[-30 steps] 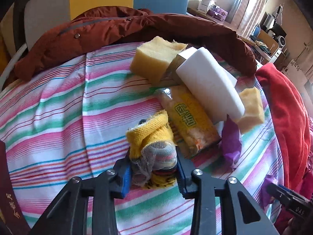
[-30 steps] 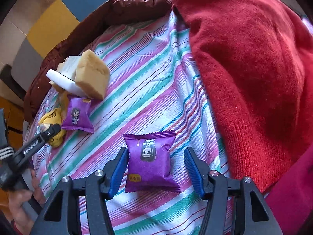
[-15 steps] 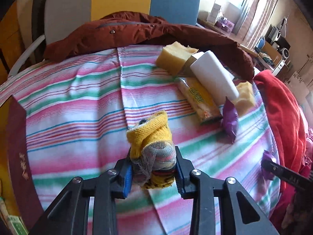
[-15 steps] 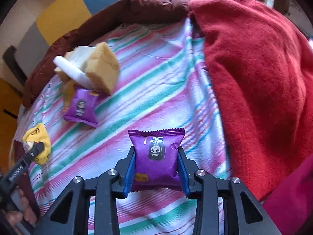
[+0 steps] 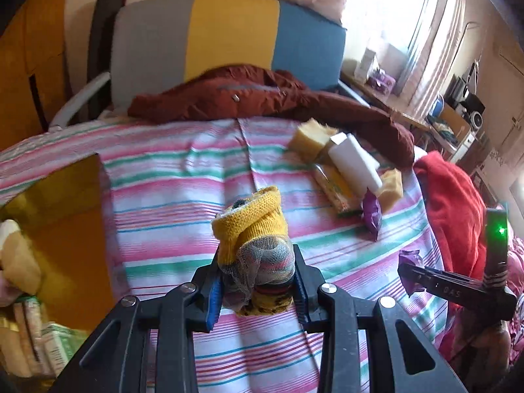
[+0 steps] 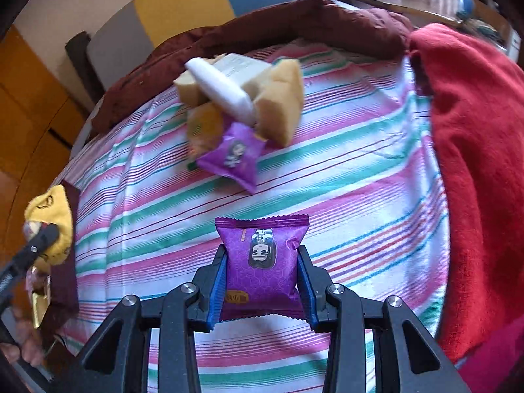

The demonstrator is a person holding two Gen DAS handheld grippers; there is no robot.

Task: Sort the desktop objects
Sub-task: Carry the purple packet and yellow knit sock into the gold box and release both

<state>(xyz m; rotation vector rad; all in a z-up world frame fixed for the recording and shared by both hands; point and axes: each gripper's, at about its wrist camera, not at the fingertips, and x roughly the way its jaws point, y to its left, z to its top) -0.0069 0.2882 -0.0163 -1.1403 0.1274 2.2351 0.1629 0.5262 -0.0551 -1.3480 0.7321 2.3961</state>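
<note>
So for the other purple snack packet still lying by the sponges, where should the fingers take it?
Grip the purple packet across its puffed middle, coming down from above on its near, open side. It lies tilted against the yellow sponge and the white block, so those far edges are crowded, while its near corner sticks out over bare striped cloth.

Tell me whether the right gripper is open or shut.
Shut: the right gripper presses its blue pads against both sides of the purple foil snack packet.
</note>
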